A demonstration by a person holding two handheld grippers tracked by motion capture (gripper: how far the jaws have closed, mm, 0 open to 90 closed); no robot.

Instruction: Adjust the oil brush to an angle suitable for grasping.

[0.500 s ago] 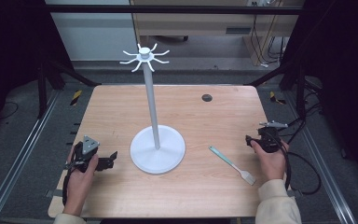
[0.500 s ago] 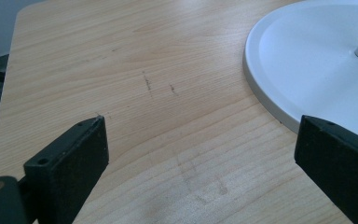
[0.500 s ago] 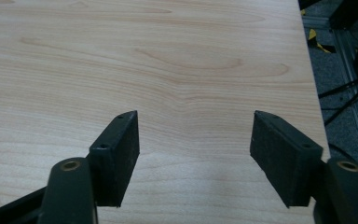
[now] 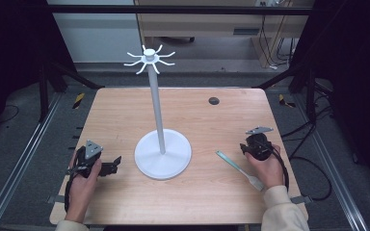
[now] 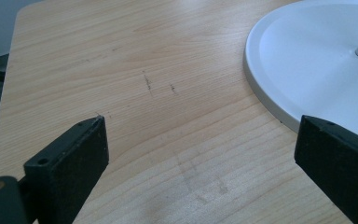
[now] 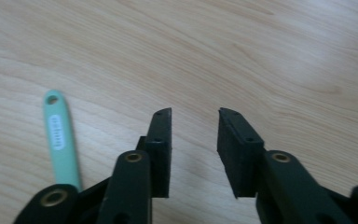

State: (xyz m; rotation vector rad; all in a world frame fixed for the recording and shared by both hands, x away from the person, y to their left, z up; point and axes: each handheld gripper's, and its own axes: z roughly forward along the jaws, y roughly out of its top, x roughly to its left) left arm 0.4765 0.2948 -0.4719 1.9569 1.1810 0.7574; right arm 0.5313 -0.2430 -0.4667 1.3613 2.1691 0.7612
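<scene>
From the high view, a slim utensil (image 4: 240,169) with a pale green handle lies flat on the worktop (image 4: 207,120), between the round base of the white stand (image 4: 163,154) and the right gripper (image 4: 255,147), just beside the right hand (image 4: 269,168). It looks light, stiff and thin, so lying flat it would likely be awkward to pinch; the handle's middle seems the best hold. The left gripper (image 4: 107,168) rests near the base with its fingers spread.

In the left gripper view the fingers (image 5: 77,149) stand wide apart over bare wood, the stand's base (image 5: 307,60) close at the right.

In the right gripper view the fingers (image 6: 161,140) are parted by a narrow gap and grasp nothing; the handle (image 6: 60,135), with a hanging hole at its tip, lies to their left.

Against the earlier frame, nothing has visibly moved.
</scene>
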